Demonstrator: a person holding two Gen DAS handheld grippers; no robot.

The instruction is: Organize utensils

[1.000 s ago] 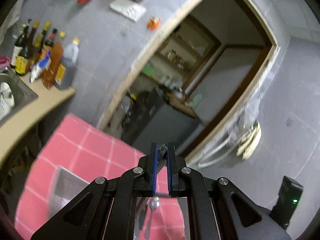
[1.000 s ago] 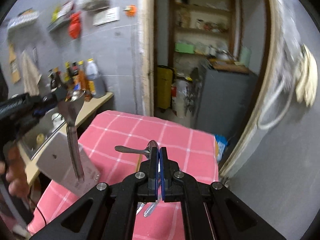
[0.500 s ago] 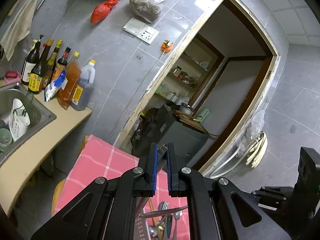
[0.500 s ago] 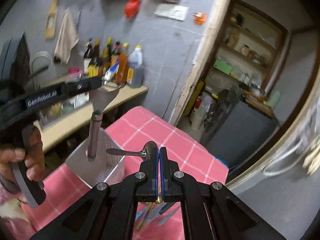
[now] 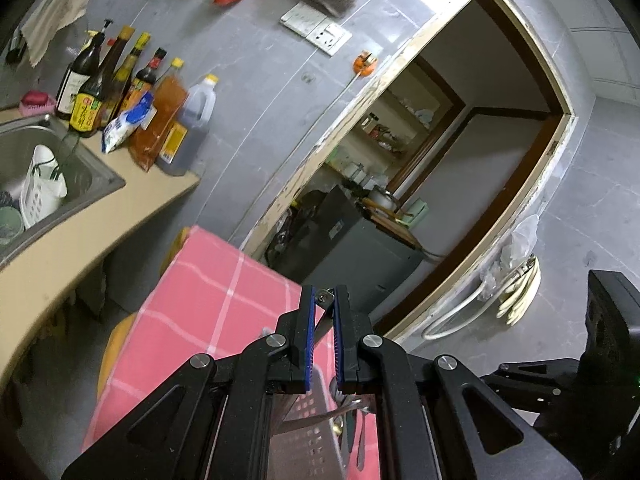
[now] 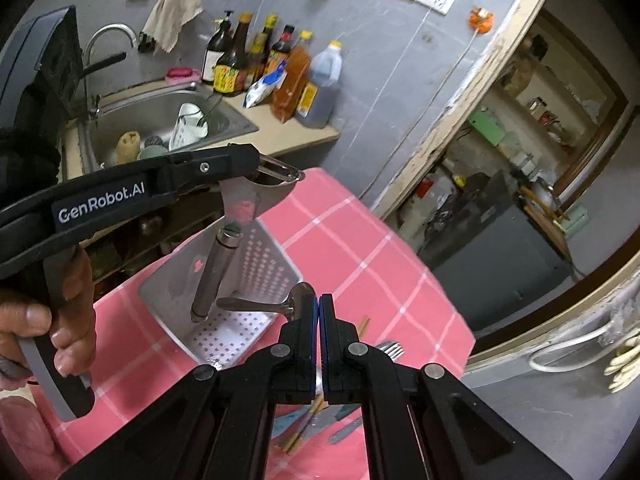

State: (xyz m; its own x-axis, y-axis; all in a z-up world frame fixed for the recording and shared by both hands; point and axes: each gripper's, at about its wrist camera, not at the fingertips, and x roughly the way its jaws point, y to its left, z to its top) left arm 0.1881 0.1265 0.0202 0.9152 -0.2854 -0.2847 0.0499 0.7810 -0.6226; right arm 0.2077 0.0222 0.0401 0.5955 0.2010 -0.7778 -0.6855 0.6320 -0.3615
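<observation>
Two grippers loaded | left gripper (image 6: 276,172) clamps peeler (image 6: 224,248) head | right gripper (image 6: 319,312) pinches spoon (image 6: 276,305) bowl | rigid, slick steel, light; grip flats

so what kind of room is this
Most likely a home kitchen: a steel sink with a tap is set in the counter, sauce and oil bottles line the grey wall, and cutlery lies on a pink checked tablecloth.

L gripper (image 6: 280,172) clamped on peeler (image 6: 224,248) head, handle hanging down; L hand (image 6: 60,320) wrapped round the grip, seen from R cam. R gripper (image 6: 319,304) jaws pinched tight on spoon (image 6: 260,305), pitched steeply down
</observation>
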